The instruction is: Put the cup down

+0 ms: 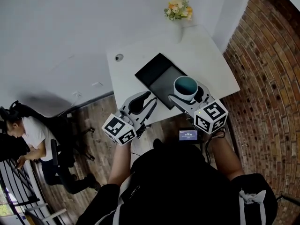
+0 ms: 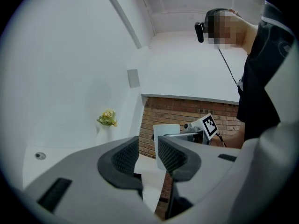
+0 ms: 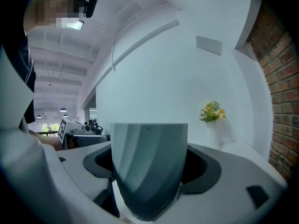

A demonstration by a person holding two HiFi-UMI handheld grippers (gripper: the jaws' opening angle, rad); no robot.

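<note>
In the head view a cup (image 1: 186,88), pale outside and teal inside, hangs upright above the near right corner of a dark tray (image 1: 157,76). My right gripper (image 1: 190,96) is shut on its sides. The right gripper view shows the cup (image 3: 148,148) filling the space between both pads of the right gripper (image 3: 149,171). My left gripper (image 1: 143,103) hovers at the white table's (image 1: 201,50) front edge, left of the tray. Its jaws stand a little apart with nothing between them. In the left gripper view, the cup (image 2: 166,130) shows past the left gripper (image 2: 148,155).
A vase of yellow flowers (image 1: 178,8) stands at the table's far edge, and a round grommet (image 1: 119,57) sits near its left edge. A brick wall (image 1: 267,78) runs along the right. A small screen device (image 1: 187,135) is below the table edge. A person (image 1: 28,130) sits far left.
</note>
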